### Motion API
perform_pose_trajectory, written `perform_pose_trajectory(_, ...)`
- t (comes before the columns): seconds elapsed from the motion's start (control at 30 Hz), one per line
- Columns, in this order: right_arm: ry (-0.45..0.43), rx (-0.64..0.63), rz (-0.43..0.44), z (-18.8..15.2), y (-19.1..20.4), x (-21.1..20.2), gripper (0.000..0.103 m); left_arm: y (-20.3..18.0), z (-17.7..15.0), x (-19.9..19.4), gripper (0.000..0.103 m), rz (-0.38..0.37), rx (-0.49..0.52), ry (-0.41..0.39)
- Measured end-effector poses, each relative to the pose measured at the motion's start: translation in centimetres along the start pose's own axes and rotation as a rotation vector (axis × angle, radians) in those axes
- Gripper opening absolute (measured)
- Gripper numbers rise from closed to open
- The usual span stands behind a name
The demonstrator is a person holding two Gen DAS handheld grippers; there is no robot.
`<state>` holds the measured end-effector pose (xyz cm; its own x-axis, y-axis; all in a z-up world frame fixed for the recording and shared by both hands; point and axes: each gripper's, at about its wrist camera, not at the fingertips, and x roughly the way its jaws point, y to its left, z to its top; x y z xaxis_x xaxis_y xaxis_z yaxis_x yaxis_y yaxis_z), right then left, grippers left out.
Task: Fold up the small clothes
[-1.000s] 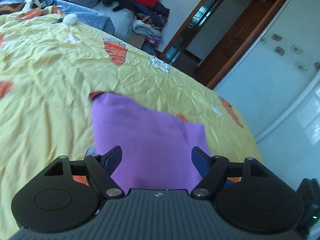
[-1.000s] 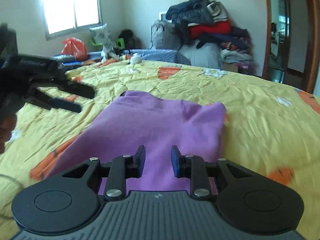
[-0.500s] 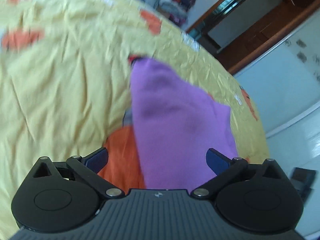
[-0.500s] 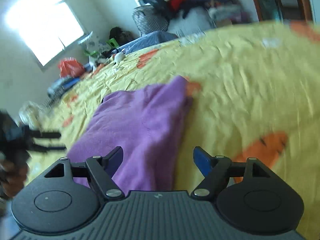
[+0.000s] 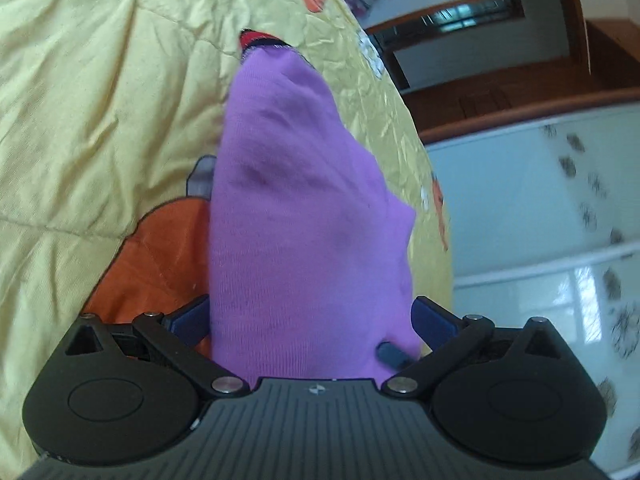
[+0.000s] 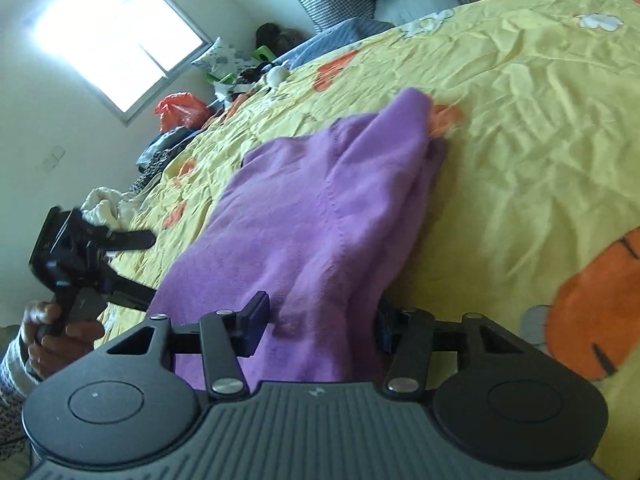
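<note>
Now I am lowering both hand-held grippers onto the near end of the purple garment (image 5: 304, 208), which is lying folded lengthwise on the yellow quilt (image 5: 100, 92) of the bed. A second ago both views were sitting higher and more level; they are now tilting down and rolled, with the cloth filling the gap between the fingers.

The left hand-held gripper (image 5: 310, 320) is standing wide, its jaws having just been easing in slightly, the garment's near edge lying between them with neither pad pressing. The right hand-held gripper (image 6: 320, 320) is standing narrower, its jaws having just been closing around a raised fold of the cloth; whether the pads are biting yet, I cannot tell. Judgement: the next fold is being set up, grasp not yet confirmed.

Left view alone is showing a red-and-dark trim at the garment's far tip and the wardrobe doors (image 5: 532, 208). Right view alone is showing the window (image 6: 116, 48), the layered right edge, and my left hand (image 6: 60, 332) on its handle.
</note>
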<state>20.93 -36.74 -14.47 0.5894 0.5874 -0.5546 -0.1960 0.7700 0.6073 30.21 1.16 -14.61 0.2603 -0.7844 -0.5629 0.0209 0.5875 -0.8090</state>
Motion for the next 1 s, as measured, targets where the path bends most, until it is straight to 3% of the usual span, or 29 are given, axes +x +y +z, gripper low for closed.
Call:
perform_pose_trajectory(0.03,0.0,0.013,-0.012,0.1,0.0,0.2,0.032,-0.5,0.3,0.1,0.074,0.048,0.012,0.01)
perform_pose_trajectory(0.07,0.001,0.024,-0.021,0.1,0.1,0.5,0.027,-1.0,0.6,0.4,0.043,0.127,0.031,0.034)
perform_pose_trajectory(0.13,0.006,0.003,-0.077,0.2,1.1,0.8,0.024,-2.0,0.7,0.6,0.042,0.2,0.085,0.052)
perform_pose_trajectory(0.3,-0.004,-0.105,-0.196,0.6,5.0,0.3,0.019,-9.5,-1.8,2.2,0.034,0.47,0.54,0.024)
perform_pose_trajectory(0.37,-0.033,-0.105,-0.198,1.2,5.9,-0.3,0.019,-11.9,-3.1,2.7,0.033,0.521,0.699,-0.002)
perform_pose_trajectory(0.47,-0.063,-0.116,-0.2,2.2,6.9,-1.2,0.018,-14.2,-3.9,2.7,0.033,0.531,0.821,-0.034)
perform_pose_trajectory(0.63,-0.128,-0.128,-0.223,3.6,7.8,-3.9,0.018,-17.8,-2.5,2.6,0.033,0.47,0.858,-0.064)
perform_pose_trajectory(0.8,-0.176,-0.072,-0.251,3.0,6.6,-7.0,0.019,-17.3,-2.5,4.1,0.034,0.39,0.772,0.012)
perform_pose_trajectory(0.9,-0.078,-0.011,-0.279,1.0,4.4,-5.5,0.041,-14.3,-2.4,6.4,0.041,0.412,0.721,0.085)
perform_pose_trajectory(0.93,-0.042,-0.011,-0.312,0.1,4.0,-4.8,0.059,-13.1,-2.3,6.3,0.041,0.432,0.676,0.084)
perform_pose_trajectory(1.0,-0.043,-0.046,-0.351,-2.1,4.1,-5.3,0.062,-11.3,-3.1,4.4,0.045,0.365,0.634,0.062)
